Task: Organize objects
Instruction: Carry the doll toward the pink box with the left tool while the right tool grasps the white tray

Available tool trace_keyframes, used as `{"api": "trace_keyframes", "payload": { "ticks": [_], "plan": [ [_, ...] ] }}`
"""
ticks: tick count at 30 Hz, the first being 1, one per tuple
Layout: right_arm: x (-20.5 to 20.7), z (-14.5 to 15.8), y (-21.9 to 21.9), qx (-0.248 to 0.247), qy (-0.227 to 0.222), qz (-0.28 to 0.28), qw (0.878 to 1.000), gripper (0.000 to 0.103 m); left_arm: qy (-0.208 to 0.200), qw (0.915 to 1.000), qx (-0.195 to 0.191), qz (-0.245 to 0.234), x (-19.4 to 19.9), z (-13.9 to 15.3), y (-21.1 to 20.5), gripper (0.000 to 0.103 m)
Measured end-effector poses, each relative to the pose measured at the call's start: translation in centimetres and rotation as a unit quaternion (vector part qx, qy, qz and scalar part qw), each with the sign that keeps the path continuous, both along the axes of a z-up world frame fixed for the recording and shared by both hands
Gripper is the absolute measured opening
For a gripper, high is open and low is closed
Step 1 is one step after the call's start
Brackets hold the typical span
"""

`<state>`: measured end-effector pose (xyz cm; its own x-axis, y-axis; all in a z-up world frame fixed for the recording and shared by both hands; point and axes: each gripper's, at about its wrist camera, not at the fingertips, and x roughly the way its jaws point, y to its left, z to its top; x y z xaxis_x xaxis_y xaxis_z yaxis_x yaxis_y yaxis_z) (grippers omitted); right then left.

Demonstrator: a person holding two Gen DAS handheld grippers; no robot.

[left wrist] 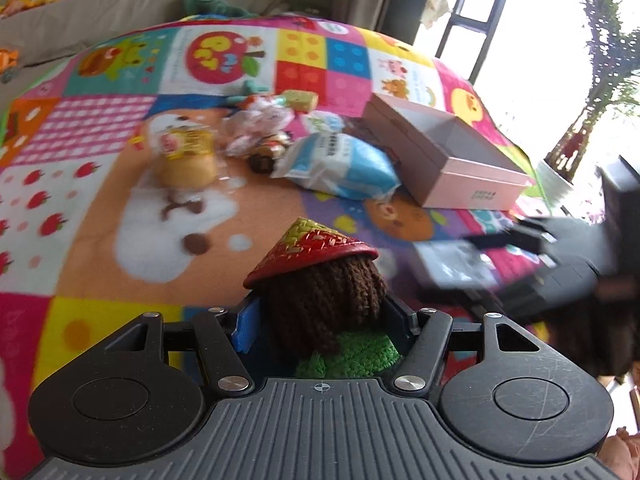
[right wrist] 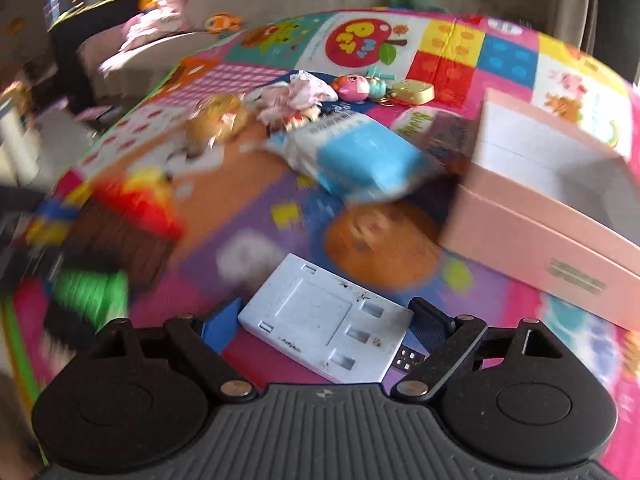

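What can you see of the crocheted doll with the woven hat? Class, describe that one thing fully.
The crocheted doll has dark brown yarn hair, a green knitted body and a cone-shaped woven hat in red and yellow-green. It looks soft, the hat stiffer. Seen from behind, it stands upright between the left claw's blue pads, which press its sides, and it is held above the colourful play mat.

colourful patchwork play mat (left wrist: 100, 184), potted plant (left wrist: 600, 92) by bright window (left wrist: 532, 40), beige sofa (left wrist: 100, 4) behind

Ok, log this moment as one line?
left gripper: shut on doll | right gripper: open around white plate on mat | pink box: open, empty part visible
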<state>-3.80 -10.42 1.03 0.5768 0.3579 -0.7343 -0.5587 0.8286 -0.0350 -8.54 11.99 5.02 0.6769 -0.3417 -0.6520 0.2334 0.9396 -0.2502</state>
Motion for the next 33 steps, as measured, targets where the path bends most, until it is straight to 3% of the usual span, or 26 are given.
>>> {"api": "trace_keyframes", "payload": {
  "ticks": [5,10,12,14,16,18,21,23,25,28,33],
  "plan": [
    [-4.6,0.4,-4.6,-0.084,-0.061,0.011,0.994,0.094,-0.004,0.9998,-0.015,-0.014,2.2,-0.5,-3.3,0.068],
    [-6.5,0.5,-7.9,-0.182,-0.128,-0.084,0.971,0.095,-0.006,0.9995,-0.008,-0.03,2.7,-0.7,-5.9,0.067],
    [-6.8,1.4,-9.5,-0.131,-0.094,-0.12,0.98,0.095,0.002,0.9993,-0.009,-0.036,2.6,-0.9,-6.3,0.067],
    [-6.2,2.2,-11.0,-0.042,-0.03,-0.161,0.986,0.096,0.005,0.9993,-0.009,-0.036,2.4,-1.0,-6.5,0.067],
    [-5.3,2.1,-12.1,0.045,0.021,-0.2,0.979,0.096,0.009,0.9992,-0.009,-0.037,2.2,-1.0,-6.7,0.066],
    [-4.0,1.8,-12.5,0.098,0.043,-0.23,0.967,0.096,0.012,0.9992,-0.005,-0.038,2.0,-0.9,-6.8,0.065],
    [-1.2,1.1,-12.4,0.097,0.037,-0.284,0.953,0.095,0.016,0.9991,-0.001,-0.039,1.6,-0.8,-7.0,0.064],
    [0.2,0.2,-11.9,0.084,0.038,-0.293,0.952,0.09,0.017,0.9992,0.002,-0.037,1.5,-0.8,-7.2,0.063],
    [0.3,0.0,-10.4,0.05,0.013,-0.272,0.961,0.071,0.016,0.9992,0.008,-0.037,1.3,-0.7,-7.4,0.061],
    [-1.0,0.1,-8.7,0.015,-0.013,-0.208,0.978,0.049,0.008,0.999,0.017,-0.04,1.1,-0.2,-8.0,0.056],
    [-3.6,1.0,-9.5,0.021,-0.022,-0.165,0.986,0.047,-0.024,0.9968,-0.016,-0.074,1.9,3.0,-9.5,0.055]
  ]
}}
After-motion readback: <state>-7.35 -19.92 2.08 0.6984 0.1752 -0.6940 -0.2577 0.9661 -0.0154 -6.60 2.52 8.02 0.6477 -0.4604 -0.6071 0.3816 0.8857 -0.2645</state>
